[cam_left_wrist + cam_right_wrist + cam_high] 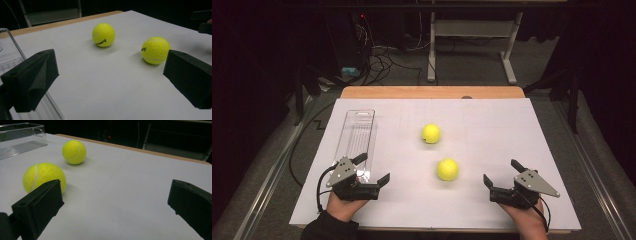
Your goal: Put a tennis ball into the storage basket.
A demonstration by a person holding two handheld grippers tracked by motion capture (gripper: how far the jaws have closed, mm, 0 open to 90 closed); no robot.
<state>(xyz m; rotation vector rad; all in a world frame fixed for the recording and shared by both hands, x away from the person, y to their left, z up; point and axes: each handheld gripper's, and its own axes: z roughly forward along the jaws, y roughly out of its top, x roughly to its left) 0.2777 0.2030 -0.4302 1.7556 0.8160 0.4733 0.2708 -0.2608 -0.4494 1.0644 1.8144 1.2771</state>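
tennis balls (439,151) lie untouched.

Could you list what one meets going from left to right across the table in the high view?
Left claw → clear plastic tray → far tennis ball → near tennis ball → right claw, all on the white table sheet.

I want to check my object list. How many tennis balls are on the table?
2. The far tennis ball lies near the middle of the white sheet; the near tennis ball lies closer to the person, between the two grippers. Neither is in the clear tray. None seems hidden.
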